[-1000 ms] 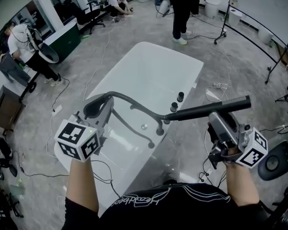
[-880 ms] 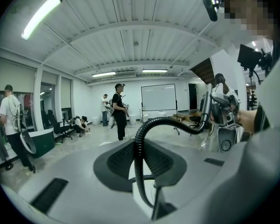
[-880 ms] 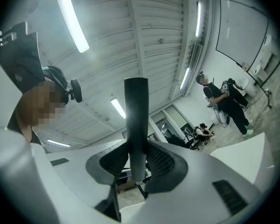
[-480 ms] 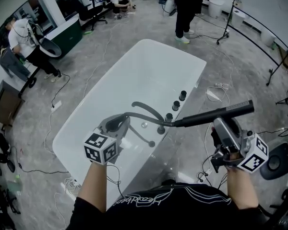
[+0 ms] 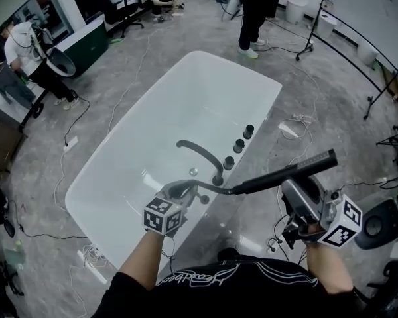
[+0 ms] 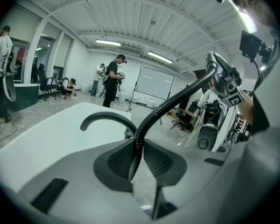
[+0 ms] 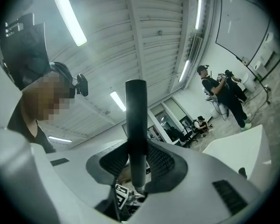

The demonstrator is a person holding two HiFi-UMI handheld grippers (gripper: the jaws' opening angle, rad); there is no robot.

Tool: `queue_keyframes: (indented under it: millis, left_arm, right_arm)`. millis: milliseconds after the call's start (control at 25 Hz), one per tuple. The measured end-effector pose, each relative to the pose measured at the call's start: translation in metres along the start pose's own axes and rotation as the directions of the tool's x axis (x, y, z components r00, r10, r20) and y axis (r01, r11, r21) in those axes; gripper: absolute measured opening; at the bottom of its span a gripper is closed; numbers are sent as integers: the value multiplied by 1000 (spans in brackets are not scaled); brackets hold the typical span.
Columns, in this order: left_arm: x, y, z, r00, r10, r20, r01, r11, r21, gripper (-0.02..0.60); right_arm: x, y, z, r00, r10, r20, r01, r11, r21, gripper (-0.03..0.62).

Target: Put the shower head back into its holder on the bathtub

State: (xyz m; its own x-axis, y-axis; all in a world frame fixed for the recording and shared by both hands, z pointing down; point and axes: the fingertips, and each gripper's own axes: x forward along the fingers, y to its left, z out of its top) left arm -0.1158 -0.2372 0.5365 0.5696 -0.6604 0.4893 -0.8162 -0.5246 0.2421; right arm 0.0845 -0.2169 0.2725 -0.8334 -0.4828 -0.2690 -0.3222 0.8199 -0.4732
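While the right gripper [image 5: 293,183] clamps the black shower head [image 5: 308,165] just off the bathtub's [image 5: 265,111] right edge and the left gripper [image 5: 180,192] pinches its hose [image 5: 215,189], bring the handle slowly toward the rim fittings [image 5: 239,144], keeping the hose slack.

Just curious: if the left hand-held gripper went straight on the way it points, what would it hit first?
Probably the curved black tap on the bathtub rim, straight ahead of the left hand-held gripper, though depth is hard to judge.
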Motion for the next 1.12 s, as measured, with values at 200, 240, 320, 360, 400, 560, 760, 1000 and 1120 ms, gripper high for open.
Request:
queue_keyframes:
  millis: [200,240,320,360,400,560,760,1000,1120]
  left_arm:
    - [21,-8,-40,997,-31,-69,29,999,-35,63]
    - [24,-10,-47,996,-40,-83,36,999,-40,63]
    - [31,-14,-60,992,-54,-110,49,998,-50,63]
    - [33,-15,-65,991,-59,-123,52,997,-58,64]
    - [36,-16,-71,989,-62,-135,53,996,-70,63]
    - [42,-22,-96,979,-82,-188,60,991,-119,67]
    - [44,-24,-122,971,-97,-219,58,983,-176,88]
    - [30,-28,-138,970,-99,-223,48,973,-226,133]
    - [13,-23,-134,982,-74,-173,27,966,-258,133]
  right_arm:
    - [3,-3,-24,998,-24,-64,24,1000,0,124]
    - [4,-2,-28,997,-25,-78,24,1000,-12,124]
    - [7,0,-34,994,-29,-106,24,999,-49,123]
    - [9,0,-37,992,-30,-120,22,997,-68,123]
    - [11,1,-40,991,-31,-132,20,997,-80,123]
    - [15,1,-55,985,-23,-172,9,996,-85,123]
    - [22,5,-63,981,-1,-195,-16,996,-88,123]
    - [30,-1,-72,974,-20,-224,-8,992,-124,123]
    - [36,-9,-91,964,-40,-261,-5,985,-171,123]
